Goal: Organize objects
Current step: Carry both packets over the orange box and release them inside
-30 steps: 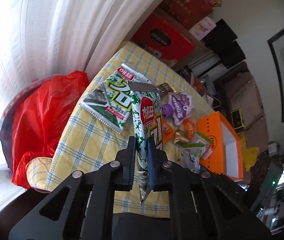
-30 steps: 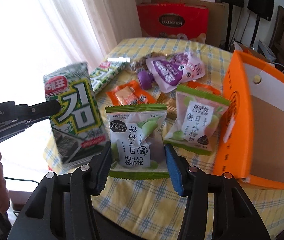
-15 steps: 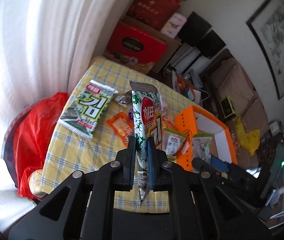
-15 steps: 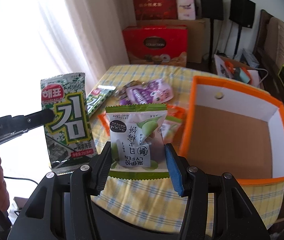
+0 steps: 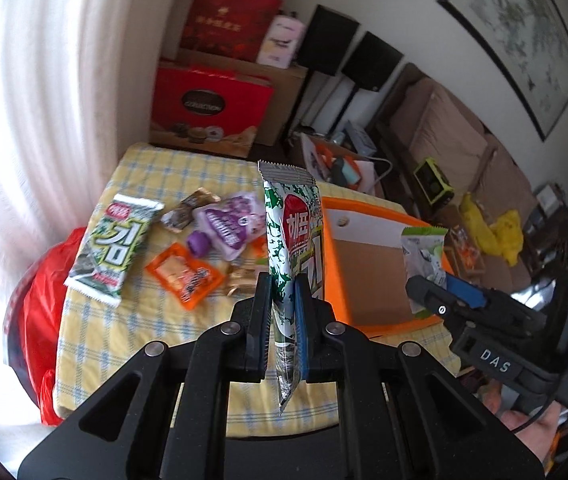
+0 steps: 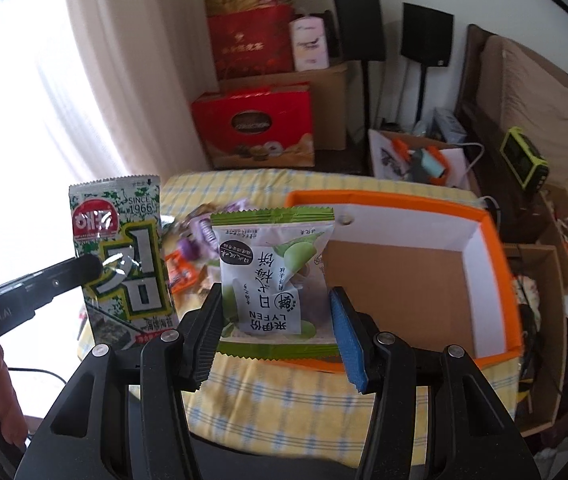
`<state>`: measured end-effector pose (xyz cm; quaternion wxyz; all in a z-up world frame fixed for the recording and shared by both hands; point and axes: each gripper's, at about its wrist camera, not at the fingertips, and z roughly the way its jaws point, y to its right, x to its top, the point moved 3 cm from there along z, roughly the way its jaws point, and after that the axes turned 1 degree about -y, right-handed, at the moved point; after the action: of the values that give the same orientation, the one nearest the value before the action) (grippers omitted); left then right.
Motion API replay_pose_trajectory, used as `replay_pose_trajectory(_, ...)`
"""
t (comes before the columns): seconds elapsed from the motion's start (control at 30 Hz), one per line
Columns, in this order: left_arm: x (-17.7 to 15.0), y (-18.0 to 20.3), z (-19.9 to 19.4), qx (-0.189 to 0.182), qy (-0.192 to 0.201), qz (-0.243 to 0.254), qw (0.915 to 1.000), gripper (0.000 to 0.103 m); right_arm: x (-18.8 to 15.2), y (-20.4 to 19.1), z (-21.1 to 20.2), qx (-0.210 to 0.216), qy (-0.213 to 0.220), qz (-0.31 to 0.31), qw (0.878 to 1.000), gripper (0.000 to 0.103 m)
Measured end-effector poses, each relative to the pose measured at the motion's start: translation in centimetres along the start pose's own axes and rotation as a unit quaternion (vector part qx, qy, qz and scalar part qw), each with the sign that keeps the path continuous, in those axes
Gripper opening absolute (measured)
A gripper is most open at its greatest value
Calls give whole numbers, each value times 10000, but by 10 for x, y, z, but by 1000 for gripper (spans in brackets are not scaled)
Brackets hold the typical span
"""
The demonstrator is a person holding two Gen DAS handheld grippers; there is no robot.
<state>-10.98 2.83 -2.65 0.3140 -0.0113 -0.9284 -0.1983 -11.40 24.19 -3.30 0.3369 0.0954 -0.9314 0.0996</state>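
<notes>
My left gripper [image 5: 284, 300] is shut on a green-and-white seaweed packet [image 5: 293, 236], held edge-on above the table; it also shows in the right wrist view [image 6: 122, 256]. My right gripper [image 6: 276, 320] is shut on a green plum-snack packet [image 6: 272, 272], held over the near edge of the open orange box [image 6: 499, 264]. The box [image 5: 363, 248] has a brown floor and white inner walls. The right gripper and its packet [image 5: 423, 256] show in the left wrist view, above the box's near right corner.
On the yellow checked tablecloth [image 5: 96, 332] lie a second seaweed packet [image 5: 114, 248], a purple pouch [image 5: 224, 228], an orange snack packet [image 5: 184, 276] and small wrapped sweets [image 5: 188, 208]. A red plastic bag [image 5: 40, 312] hangs left of the table. Red gift boxes [image 6: 256, 128] stand behind.
Both grippers have risen and drawn back from the table with their packets. The right gripper has shifted toward the orange box, which now fills more of both views.
</notes>
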Motion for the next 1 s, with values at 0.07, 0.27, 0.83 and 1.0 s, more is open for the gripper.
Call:
replay_pose_trajectory(0.07, 2, 14, 3, -11, 0, 154, 9999, 10, 1, 10, -6, -48, 36, 72, 10000, 53)
replay_pose_trajectory(0.27, 7, 52, 14, 65, 81, 562, 9984, 10, 4, 36, -23, -276, 167, 229, 9992, 53)
replay_pose_trajectory(0.83, 19, 113, 57, 133, 15, 1078, 9941, 10, 4, 97, -26, -695, 191, 569, 9958, 53)
replay_pose_trajectory(1.0, 28, 126, 66, 71, 41, 1099, 9939, 10, 7, 110, -16, -736, 146, 659, 9950, 53)
